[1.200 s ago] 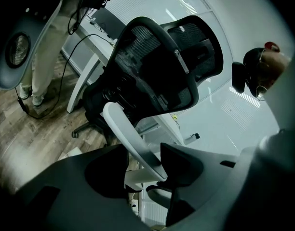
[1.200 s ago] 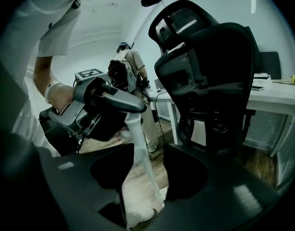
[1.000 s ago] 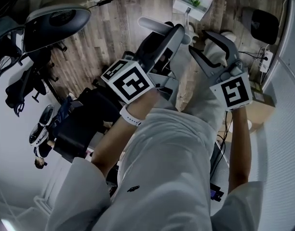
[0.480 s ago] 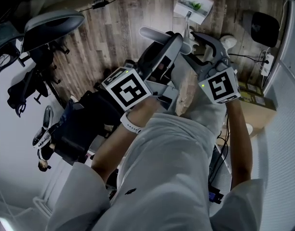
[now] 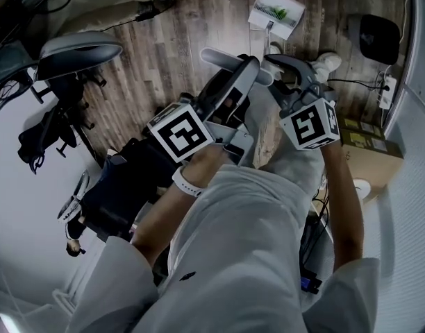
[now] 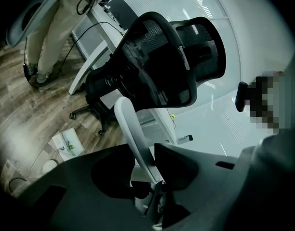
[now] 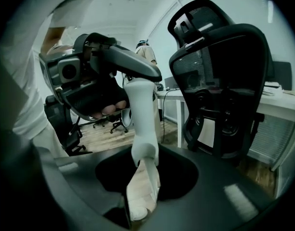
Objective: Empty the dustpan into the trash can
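Currently the white long-handled dustpan (image 5: 276,9) rests on the brown wooden floor (image 5: 164,40) ahead of the person, its pale handle (image 7: 140,114) rising back to both tongs; the left tongs (image 6: 148,165) have just been closing and clamp it near the top; the right tongs (image 7: 143,172), also just closing, seem to pinch it lower, nearer the pan. No trash can is plainly identifiable.

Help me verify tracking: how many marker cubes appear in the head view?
2. One marker cube sits left of centre, above the white wristband; the other is right of centre, near the cardboard box. No hint of hidden ones.
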The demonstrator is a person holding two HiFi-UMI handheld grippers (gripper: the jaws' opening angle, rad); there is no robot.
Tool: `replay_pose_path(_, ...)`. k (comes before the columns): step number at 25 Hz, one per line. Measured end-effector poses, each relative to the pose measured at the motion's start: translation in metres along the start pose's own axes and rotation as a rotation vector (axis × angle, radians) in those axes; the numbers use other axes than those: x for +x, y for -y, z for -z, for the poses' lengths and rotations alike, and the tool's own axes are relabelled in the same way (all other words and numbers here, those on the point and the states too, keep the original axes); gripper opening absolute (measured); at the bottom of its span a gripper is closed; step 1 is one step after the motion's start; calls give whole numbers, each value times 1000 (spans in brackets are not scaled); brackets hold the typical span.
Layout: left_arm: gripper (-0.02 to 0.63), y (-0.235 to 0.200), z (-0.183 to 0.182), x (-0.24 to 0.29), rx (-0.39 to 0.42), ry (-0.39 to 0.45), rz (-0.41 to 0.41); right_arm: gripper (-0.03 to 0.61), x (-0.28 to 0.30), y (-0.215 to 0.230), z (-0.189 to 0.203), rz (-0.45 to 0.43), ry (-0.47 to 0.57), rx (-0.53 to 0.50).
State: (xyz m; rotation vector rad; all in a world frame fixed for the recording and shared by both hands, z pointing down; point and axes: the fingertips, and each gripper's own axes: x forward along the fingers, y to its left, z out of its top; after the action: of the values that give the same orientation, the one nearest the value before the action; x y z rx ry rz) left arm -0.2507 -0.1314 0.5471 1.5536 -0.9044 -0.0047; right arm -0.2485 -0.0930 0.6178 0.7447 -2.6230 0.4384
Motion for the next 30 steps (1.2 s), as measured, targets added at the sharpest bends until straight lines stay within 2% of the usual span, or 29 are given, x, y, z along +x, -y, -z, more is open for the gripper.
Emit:
replay_pose_path(8, 113, 27, -4, -4, 11, -22, 51, 103, -12, -2, -22, 58, 51, 75)
replay_pose_path(14, 109, 57, 13, -3, 49, -54, 83, 101, -41, -5, -30, 88, 71, 110)
replay_pose_path(30, 112, 137, 31, -13, 95, -152, 194, 100, -111, -3, -73, 222, 83, 125)
